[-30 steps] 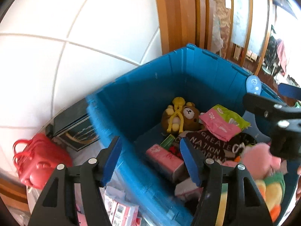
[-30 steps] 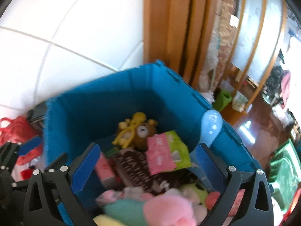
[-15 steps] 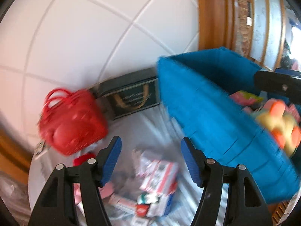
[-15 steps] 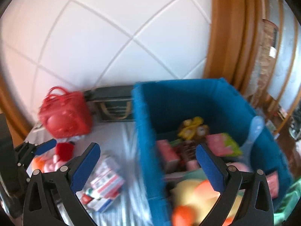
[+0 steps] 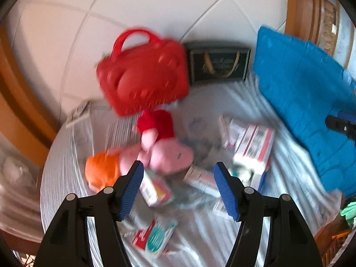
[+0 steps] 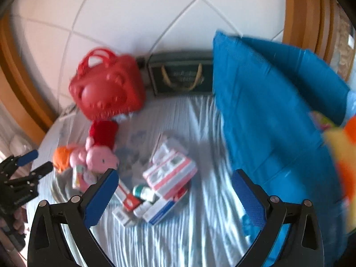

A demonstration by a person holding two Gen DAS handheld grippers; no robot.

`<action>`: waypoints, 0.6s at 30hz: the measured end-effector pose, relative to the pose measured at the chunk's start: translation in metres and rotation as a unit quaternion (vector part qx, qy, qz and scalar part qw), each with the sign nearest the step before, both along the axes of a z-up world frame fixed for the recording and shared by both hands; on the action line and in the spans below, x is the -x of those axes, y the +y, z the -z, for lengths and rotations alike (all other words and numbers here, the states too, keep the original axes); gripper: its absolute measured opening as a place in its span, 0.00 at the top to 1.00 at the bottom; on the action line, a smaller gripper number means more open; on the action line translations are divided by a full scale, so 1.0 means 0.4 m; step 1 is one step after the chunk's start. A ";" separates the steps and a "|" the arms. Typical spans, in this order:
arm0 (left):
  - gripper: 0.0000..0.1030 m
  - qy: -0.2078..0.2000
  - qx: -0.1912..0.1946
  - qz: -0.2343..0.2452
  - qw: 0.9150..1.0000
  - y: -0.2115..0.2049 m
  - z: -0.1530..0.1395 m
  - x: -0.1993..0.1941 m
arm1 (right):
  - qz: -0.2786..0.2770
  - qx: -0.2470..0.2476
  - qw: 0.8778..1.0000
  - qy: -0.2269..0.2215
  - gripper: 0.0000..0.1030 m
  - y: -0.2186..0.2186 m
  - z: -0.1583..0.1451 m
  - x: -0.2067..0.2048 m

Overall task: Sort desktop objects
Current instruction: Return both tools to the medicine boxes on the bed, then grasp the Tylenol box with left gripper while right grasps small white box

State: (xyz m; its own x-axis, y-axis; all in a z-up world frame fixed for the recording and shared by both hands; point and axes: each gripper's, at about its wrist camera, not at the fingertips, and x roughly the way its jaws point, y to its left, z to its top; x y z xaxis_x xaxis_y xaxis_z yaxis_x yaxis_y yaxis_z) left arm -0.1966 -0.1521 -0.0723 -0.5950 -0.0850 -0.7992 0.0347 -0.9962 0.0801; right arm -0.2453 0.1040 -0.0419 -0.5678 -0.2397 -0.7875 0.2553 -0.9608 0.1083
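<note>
In the left wrist view the left gripper [image 5: 178, 173] is wide apart, holding nothing, above a pink plush [image 5: 169, 155] and several small boxes [image 5: 253, 146] in the middle of the striped cloth [image 5: 222, 233]. One red bag [image 5: 142, 77] and one dark box [image 5: 219, 64] stand at the far edge.

In the right wrist view the right gripper [image 6: 175, 189] is also wide and empty. Only here the inside of the blue bin [image 6: 267, 115] shows, with a yellow-orange toy [image 6: 342, 151] at the right edge.

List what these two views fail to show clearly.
- Bin contents: the near wall hides most in the right wrist view; the left wrist view shows only its outside.
- Box print: motion blur, both views.
- Dark case lettering: blurred, and partly hidden by the red bag in the left wrist view.
- Yellow-orange toy: cut off at the right edge, right wrist view.
</note>
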 end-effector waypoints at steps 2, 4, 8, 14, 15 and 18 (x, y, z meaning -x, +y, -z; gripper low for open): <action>0.37 -0.018 -0.007 0.004 1.000 -0.023 0.057 -0.028 | -0.001 -0.003 1.000 -0.012 0.00 -0.009 0.050 -0.015; 0.37 -0.038 -0.017 0.002 0.999 -0.050 0.131 -0.059 | -0.002 -0.002 1.000 -0.026 0.00 -0.015 0.103 -0.029; 0.37 -0.083 -0.029 -0.027 0.996 -0.104 0.287 -0.122 | -0.002 -0.005 0.999 -0.042 0.00 -0.024 0.194 -0.058; 0.37 -0.123 -0.029 -0.055 0.990 -0.157 0.426 -0.155 | -0.052 -0.017 0.996 -0.068 0.00 -0.090 0.329 -0.120; 0.37 -0.132 -0.031 -0.062 0.989 -0.166 0.448 -0.152 | -0.060 -0.017 0.995 -0.075 0.00 -0.102 0.352 -0.129; 0.37 -0.140 -0.048 -0.058 0.987 -0.172 0.481 -0.142 | -0.078 -0.004 0.992 -0.096 0.00 -0.135 0.404 -0.148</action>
